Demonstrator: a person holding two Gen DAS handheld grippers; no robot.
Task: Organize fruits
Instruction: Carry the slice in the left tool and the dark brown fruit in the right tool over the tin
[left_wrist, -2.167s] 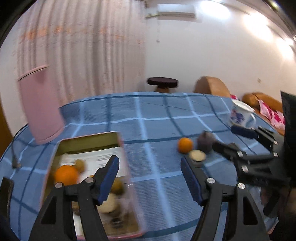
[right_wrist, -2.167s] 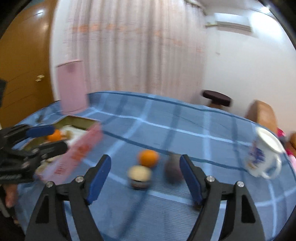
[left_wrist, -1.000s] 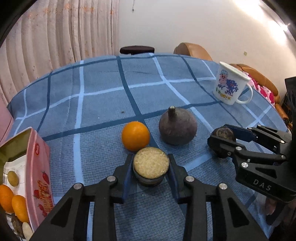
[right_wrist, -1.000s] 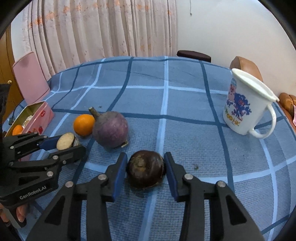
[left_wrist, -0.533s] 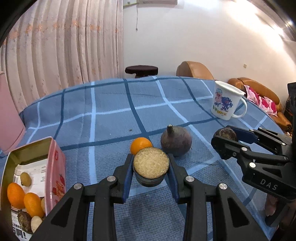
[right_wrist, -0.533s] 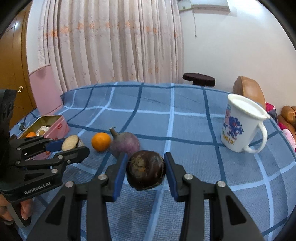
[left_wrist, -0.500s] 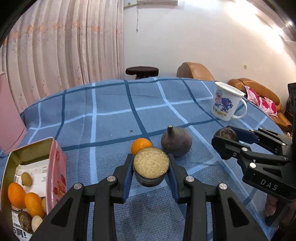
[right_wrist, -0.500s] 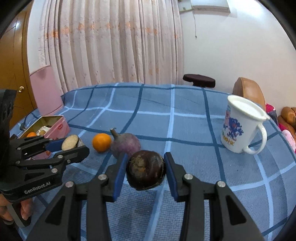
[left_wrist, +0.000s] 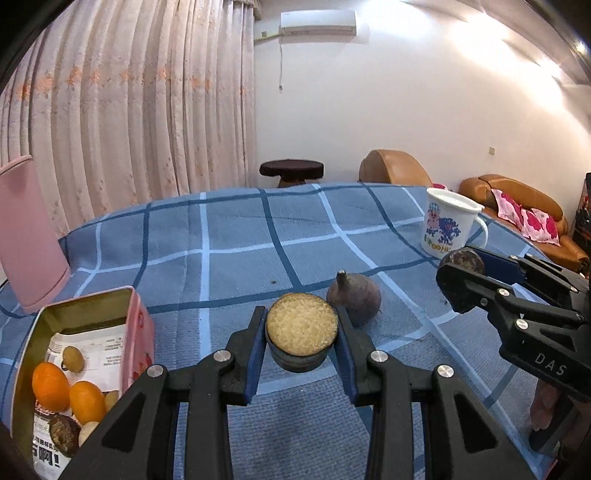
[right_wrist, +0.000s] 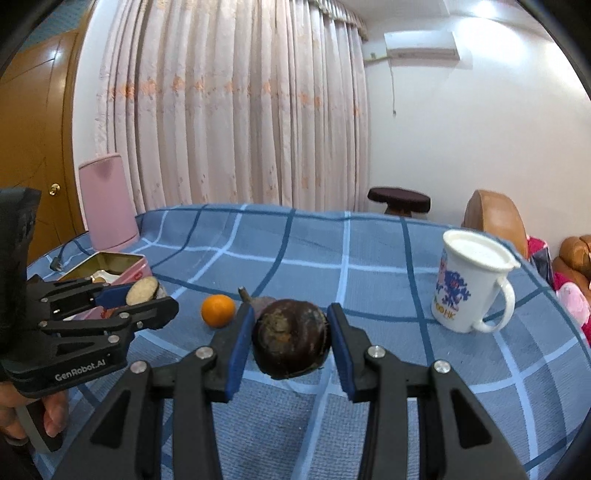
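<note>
The left gripper (left_wrist: 301, 332), marked "GenRobot.AI", clamps a cut dark fruit half (left_wrist: 301, 329) above the blue checked cloth (left_wrist: 236, 236), right of the pink tin (left_wrist: 138, 325). The right gripper (right_wrist: 290, 343), marked "DAS", clamps a dark round fruit (right_wrist: 290, 343) near the mug (right_wrist: 469, 284).

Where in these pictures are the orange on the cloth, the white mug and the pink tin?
orange (right_wrist: 218, 310), right wrist view, middle of its peel.
white mug (right_wrist: 466, 291), right wrist view, its printed side.
pink tin (left_wrist: 142, 334), left wrist view, its outer wall.
</note>
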